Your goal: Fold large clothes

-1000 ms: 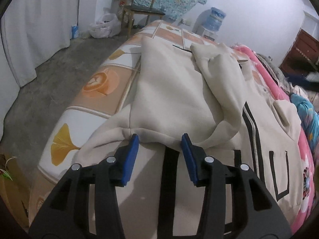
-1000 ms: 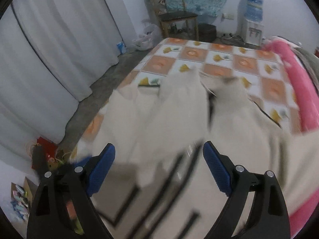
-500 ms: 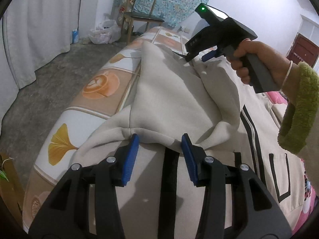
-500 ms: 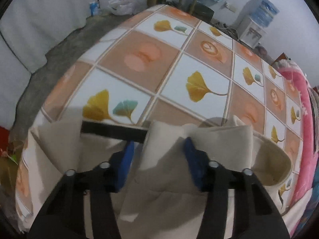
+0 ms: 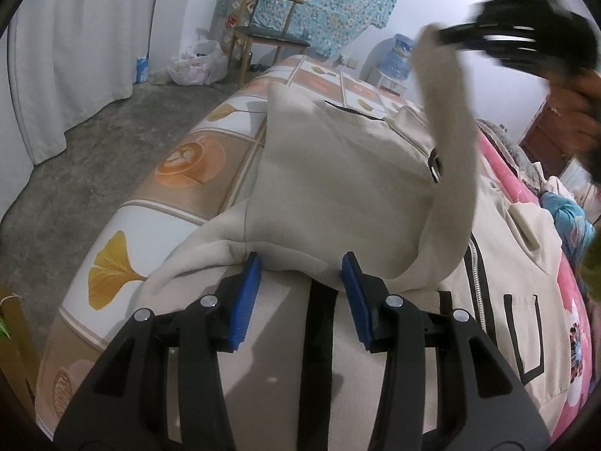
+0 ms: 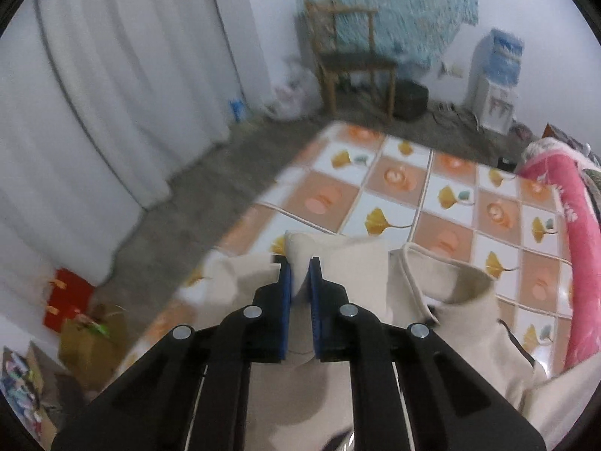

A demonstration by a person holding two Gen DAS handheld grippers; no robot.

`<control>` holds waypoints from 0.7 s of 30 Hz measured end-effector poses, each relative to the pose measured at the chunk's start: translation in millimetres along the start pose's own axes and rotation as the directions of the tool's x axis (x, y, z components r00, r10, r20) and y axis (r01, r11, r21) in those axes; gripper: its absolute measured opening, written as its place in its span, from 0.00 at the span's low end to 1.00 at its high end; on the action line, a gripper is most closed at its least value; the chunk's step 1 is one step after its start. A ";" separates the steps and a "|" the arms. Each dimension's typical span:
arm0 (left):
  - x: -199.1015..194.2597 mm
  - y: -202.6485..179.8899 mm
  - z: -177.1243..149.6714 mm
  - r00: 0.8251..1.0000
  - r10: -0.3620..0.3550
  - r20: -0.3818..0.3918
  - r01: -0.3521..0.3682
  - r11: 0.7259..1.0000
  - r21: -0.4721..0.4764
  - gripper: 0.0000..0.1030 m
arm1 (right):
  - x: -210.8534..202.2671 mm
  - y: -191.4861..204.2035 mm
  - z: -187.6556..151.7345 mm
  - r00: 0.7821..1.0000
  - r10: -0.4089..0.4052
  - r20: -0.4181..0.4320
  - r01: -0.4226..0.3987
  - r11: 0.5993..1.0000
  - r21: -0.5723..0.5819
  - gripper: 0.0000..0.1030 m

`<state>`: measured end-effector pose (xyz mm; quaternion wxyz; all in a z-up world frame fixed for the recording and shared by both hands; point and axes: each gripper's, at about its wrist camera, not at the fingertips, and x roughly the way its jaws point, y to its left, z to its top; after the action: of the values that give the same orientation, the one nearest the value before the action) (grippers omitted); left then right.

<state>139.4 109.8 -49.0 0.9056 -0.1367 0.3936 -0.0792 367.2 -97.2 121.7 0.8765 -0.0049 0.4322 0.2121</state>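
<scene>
A large beige jacket (image 5: 330,173) with black stripes and a zip lies spread on the bed. My left gripper (image 5: 300,267) rests on it at the folded edge, its blue pads apart, a black stripe running between them and no cloth pinched. My right gripper (image 6: 299,263) is closing, with its pads pressing on the end of a beige sleeve (image 6: 334,251). In the left wrist view the right gripper (image 5: 439,35) is a blur at the top right, and the sleeve (image 5: 450,143) hangs from it in a long strip above the jacket. A hand holds it there.
The bed sheet (image 5: 180,161) has orange and white squares with leaf prints. A pink blanket (image 5: 503,176) runs along its right side. Beyond the bed stand a wooden chair (image 5: 270,37) and a water dispenser (image 6: 496,75). White curtains (image 6: 112,94) and bags (image 6: 90,334) line the floor at left.
The right gripper came down over the jacket's far end, closed on the sleeve end and lifted it up off the jacket. The left gripper stayed in place, pads equally apart.
</scene>
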 end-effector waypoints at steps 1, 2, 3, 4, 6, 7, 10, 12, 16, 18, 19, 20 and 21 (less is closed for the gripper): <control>-0.5 0.7 0.3 1.000 -0.004 0.000 0.004 1.000 -0.007 0.42 | -20.4 -0.9 -7.8 1.000 0.013 0.027 -0.013 1.000 -0.002 0.09; -1.0 1.5 0.9 1.000 -0.009 0.000 0.009 1.000 -0.016 0.42 | -40.0 -2.2 -16.7 0.998 0.022 0.050 -0.022 1.000 0.000 0.09; -1.4 2.6 1.0 1.000 -0.013 0.000 0.013 1.000 -0.025 0.42 | -62.9 -5.4 -29.6 0.997 0.029 0.076 -0.030 1.000 0.004 0.09; -1.7 3.1 1.0 1.000 -0.016 0.000 0.016 0.999 -0.032 0.42 | -81.0 -10.3 -41.9 0.995 0.031 0.097 -0.032 0.999 0.011 0.09; -2.9 3.6 1.1 1.000 -0.016 0.001 0.016 0.999 -0.045 0.42 | -115.4 -23.6 -77.6 0.992 0.030 0.124 -0.035 0.999 0.040 0.09; -3.7 2.7 0.9 1.000 -0.011 0.001 0.011 0.999 -0.050 0.42 | -124.0 -30.4 -93.3 0.992 0.016 0.122 -0.023 0.998 0.054 0.10; -6.9 -0.7 0.9 1.000 0.002 -0.009 -0.002 0.998 -0.059 0.43 | -133.2 -56.5 -152.1 0.998 -0.047 0.045 0.041 0.992 0.118 0.11; -9.4 -1.0 -0.7 1.000 0.001 -0.017 -0.002 0.998 -0.064 0.46 | -128.5 -78.5 -191.9 0.995 -0.090 -0.053 0.099 0.974 0.203 0.16; -24.1 -10.6 -4.7 1.000 0.009 -0.012 -0.009 0.999 -0.031 0.50 | -125.2 -117.1 -260.6 0.978 -0.099 -0.181 0.163 0.910 0.383 0.18; -30.2 -17.8 -6.0 1.000 0.014 -0.001 -0.014 1.000 -0.006 0.58 | -128.0 -125.1 -281.6 0.979 -0.089 -0.184 0.163 0.884 0.438 0.32; -32.6 -22.0 -7.3 1.000 0.016 0.000 -0.016 1.000 0.009 0.64 | -127.6 -126.6 -287.2 0.980 -0.087 -0.181 0.161 0.879 0.450 0.45; -32.3 -25.4 -8.0 1.000 0.020 -0.003 -0.020 1.000 0.021 0.70 | -125.7 -126.0 -291.5 0.980 -0.088 -0.176 0.160 0.877 0.452 0.50; -29.0 -30.6 -8.8 0.999 0.032 -0.017 -0.031 0.999 0.041 0.74 | -121.9 -123.9 -294.3 0.980 -0.094 -0.177 0.164 0.882 0.442 0.54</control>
<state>112.1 86.4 -25.2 0.9058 -0.1112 0.4021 -0.0742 126.0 -311.3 8.3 0.8302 0.1554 0.5335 0.0452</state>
